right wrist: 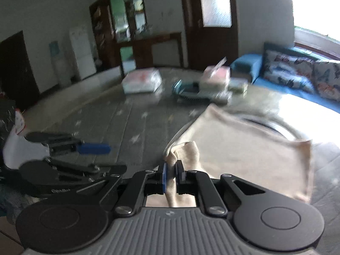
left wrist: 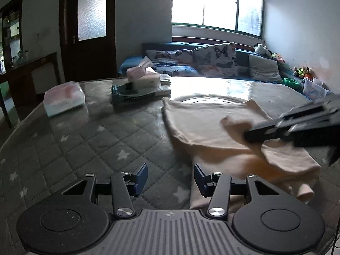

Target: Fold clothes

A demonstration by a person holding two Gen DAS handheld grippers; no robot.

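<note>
Cream garment (left wrist: 212, 127) spread on the quilted grey tabletop (left wrist: 85, 144), right tool (right wrist: 171, 173) clamped on a bunched fold of it, left tool (left wrist: 171, 177) half open, empty, over the garment's near edge.

Left gripper (left wrist: 171, 177) hangs tilted down with its blue-padded fingers (left wrist: 141, 175) apart and nothing between them. Right gripper (right wrist: 172, 173), also angled down, has its jaws pinched tight on a bunched fold of cream cloth (right wrist: 187, 155) that rises out past the fingertips. From the right wrist view the left gripper sits off to the left side, clear of the other.
</note>
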